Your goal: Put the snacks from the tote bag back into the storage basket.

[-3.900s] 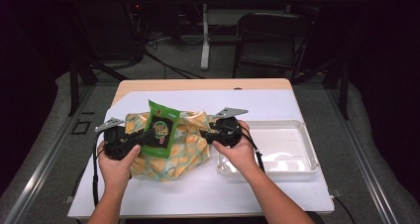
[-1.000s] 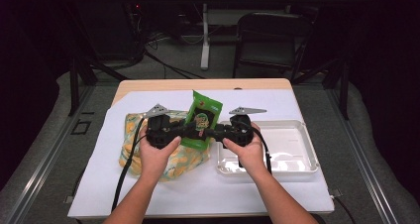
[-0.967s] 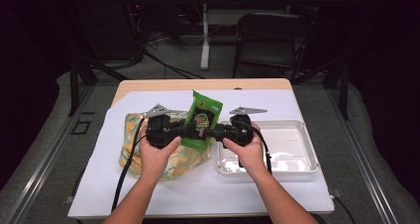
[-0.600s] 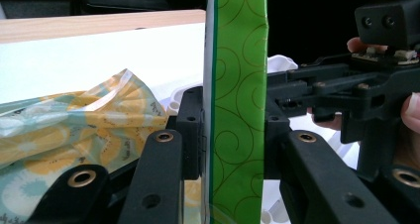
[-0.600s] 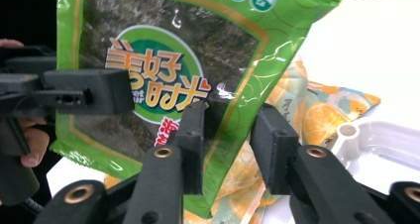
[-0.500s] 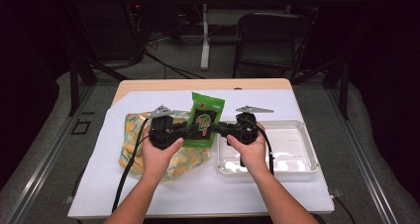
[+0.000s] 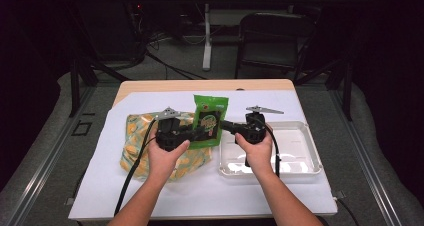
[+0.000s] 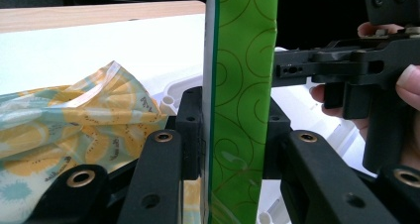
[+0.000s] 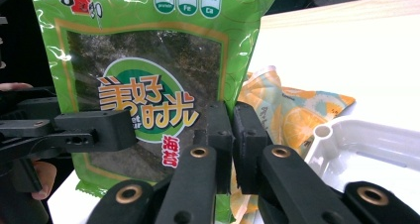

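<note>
High view: left gripper clamps the green packet; right gripper just closed on its three-o'clock edge; packet bottom hidden.

Green snack packet beside closed jaws

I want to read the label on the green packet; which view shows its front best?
The right gripper view: the green packet faces it, print legible. The left gripper view shows its edge and swirled back; the high view shows it small.
</note>
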Motion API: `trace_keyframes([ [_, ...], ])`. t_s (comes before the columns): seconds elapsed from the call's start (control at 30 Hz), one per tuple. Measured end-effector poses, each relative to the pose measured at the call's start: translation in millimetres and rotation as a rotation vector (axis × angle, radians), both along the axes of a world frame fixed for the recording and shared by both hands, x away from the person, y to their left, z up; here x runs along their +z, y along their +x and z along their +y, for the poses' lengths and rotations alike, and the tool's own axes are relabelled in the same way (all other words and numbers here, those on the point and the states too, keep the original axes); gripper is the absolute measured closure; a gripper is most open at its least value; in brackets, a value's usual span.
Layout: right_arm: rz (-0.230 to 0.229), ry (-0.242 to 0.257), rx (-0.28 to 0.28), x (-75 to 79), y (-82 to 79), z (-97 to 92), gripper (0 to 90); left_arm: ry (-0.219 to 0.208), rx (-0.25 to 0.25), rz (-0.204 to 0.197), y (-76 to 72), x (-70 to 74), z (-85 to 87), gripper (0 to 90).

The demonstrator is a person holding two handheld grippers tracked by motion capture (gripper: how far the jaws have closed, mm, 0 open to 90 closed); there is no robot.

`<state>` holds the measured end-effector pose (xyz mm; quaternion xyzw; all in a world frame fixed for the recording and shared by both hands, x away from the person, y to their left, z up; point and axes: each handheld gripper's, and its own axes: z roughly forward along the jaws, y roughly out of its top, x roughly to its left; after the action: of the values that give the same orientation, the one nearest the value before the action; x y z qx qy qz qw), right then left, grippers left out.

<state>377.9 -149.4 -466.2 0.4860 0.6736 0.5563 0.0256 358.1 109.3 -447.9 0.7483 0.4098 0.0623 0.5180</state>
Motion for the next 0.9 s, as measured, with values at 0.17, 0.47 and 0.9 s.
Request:
trace_keyframes([
  [0.17, -0.01, -0.001, -0.003, 0.9, -0.7, -0.8, 88.9, 0.012, 0.003, 0.001, 0.5, -1.2, -1.2, 68.8],
  [0.47, -0.025, 0.004, 0.001, 2.7, -2.0, -2.6, 89.8, 0.017, 0.006, -0.007, 0.6, -1.8, -2.1, 66.5],
  [0.9, -0.045, -0.024, 0.0, 6.6, -2.8, -4.9, 89.9, 0.035, 0.019, -0.019, 2.4, -3.9, -4.4, 61.9],
])
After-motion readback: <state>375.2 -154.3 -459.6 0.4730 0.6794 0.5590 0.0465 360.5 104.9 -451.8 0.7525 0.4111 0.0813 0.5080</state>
